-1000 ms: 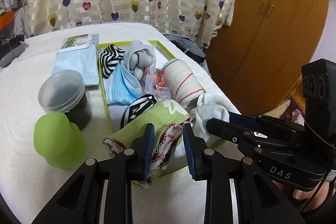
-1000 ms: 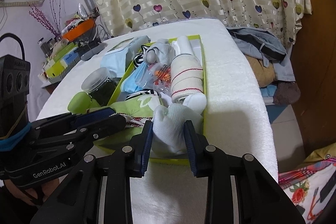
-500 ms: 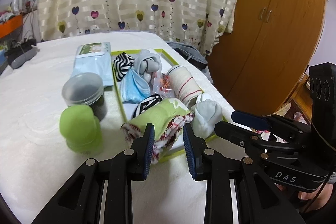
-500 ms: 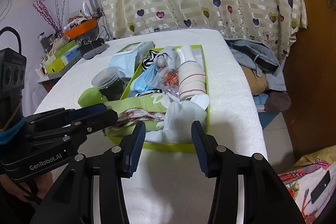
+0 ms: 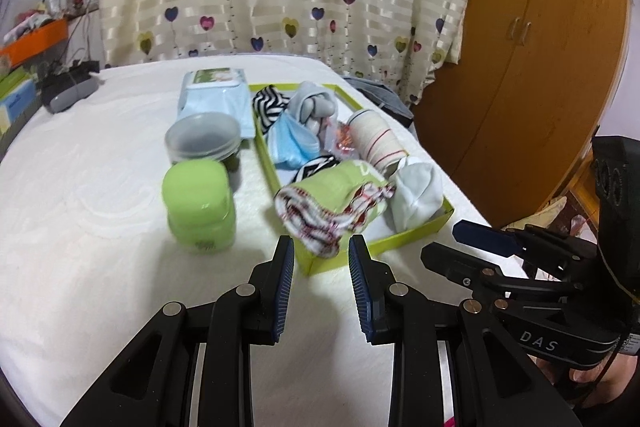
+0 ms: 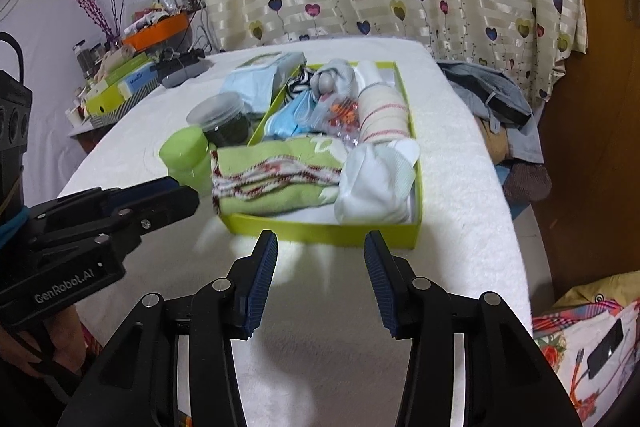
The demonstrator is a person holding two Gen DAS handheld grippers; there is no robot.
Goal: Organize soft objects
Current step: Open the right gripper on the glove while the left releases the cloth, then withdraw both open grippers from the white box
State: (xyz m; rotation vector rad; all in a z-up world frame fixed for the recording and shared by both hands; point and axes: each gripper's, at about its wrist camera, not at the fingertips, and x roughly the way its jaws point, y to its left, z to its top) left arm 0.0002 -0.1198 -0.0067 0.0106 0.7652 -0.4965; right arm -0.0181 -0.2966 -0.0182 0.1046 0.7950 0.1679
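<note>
Empty-handed, the left gripper [image 5: 321, 255] and right gripper [image 6: 320, 251] hover with jaws apart just short of the shallow lime-green cardboard tray [image 6: 320, 225], probably because nothing is left to place. At twelve o'clock the rolled green patterned cloth [image 6: 276, 167] and white sock bundle [image 6: 372, 183] lie inside. At ten o'clock, a lime plastic jar [image 5: 198, 203] and clear-lidded dark tub [image 5: 204, 139] crowd the tray's left wall.

Soft indoor light, slightly dim; heavy fisheye bending and dark vignette at edges; mild motion blur throughout both views.
</note>
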